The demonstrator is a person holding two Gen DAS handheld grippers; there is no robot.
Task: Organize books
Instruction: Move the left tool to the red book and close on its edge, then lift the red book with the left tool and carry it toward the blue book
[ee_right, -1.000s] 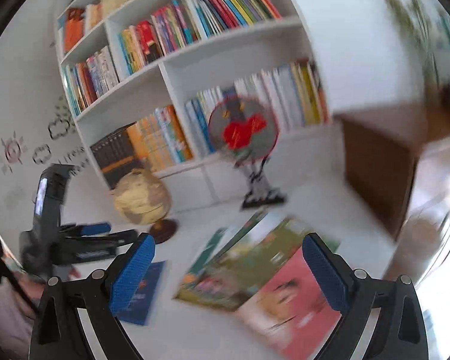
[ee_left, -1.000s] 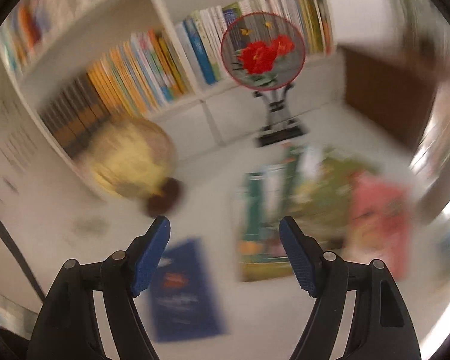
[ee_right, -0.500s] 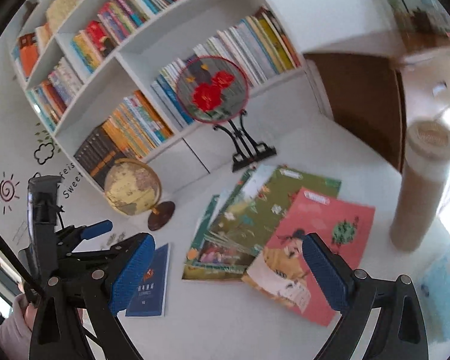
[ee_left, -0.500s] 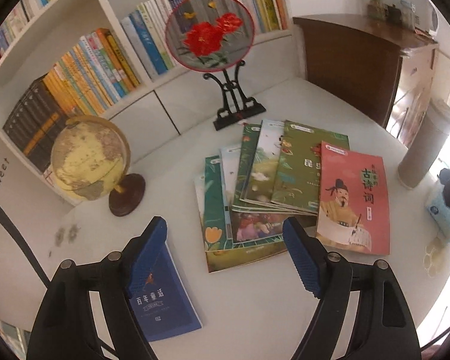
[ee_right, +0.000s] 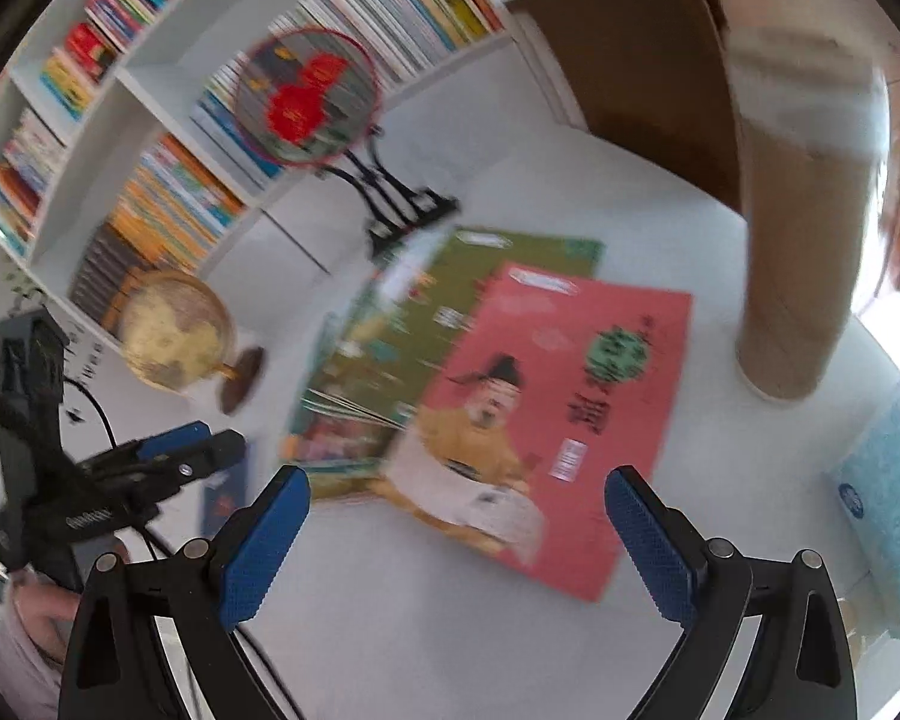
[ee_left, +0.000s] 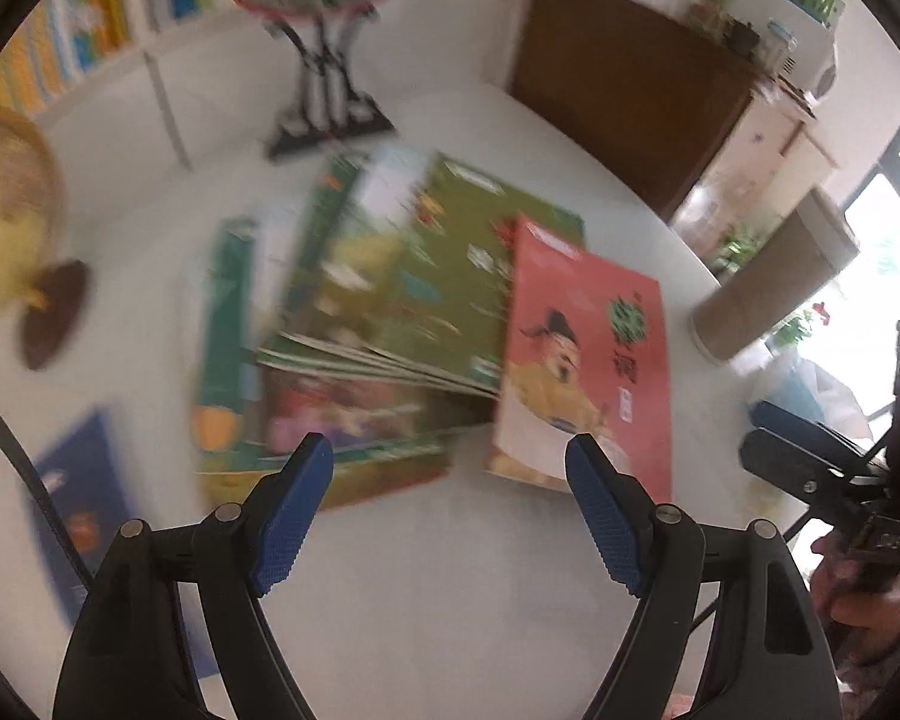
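Change since a moment ago: both views are tilting further down toward the white table point(ee_left: 426, 588), so the spread of books is filling more of each view and the bookshelf point(ee_right: 150, 96) is sliding toward the top edge.
Left gripper point(ee_left: 450, 462): its jaws are standing wide apart with nothing between them, hanging over bare table just in front of the near edge of the books; they are looking a little wider than a second ago.
Right gripper point(ee_right: 457, 495): its jaws are standing wide open and gripping nothing, with the lower part of the red book point(ee_right: 546, 414) showing in the gap between the blue pads.
Books: a fanned pile of green picture books point(ee_left: 390, 300) is lying flat on the table, and the red book is lying at the pile's right side, overlapping its edge.
Blue book point(ee_left: 84, 480): it is lying alone, well apart to the left of the pile.
Bookshelf contents: rows of upright books are filling the shelf compartments behind the table.
Other things: a globe point(ee_right: 177, 333) is standing left of the pile, a round fan on a black stand point(ee_right: 306, 96) behind it, and a tan cylinder point(ee_right: 804, 240) to the right.
Sharpness: both views are blurring, so titles are not readable.
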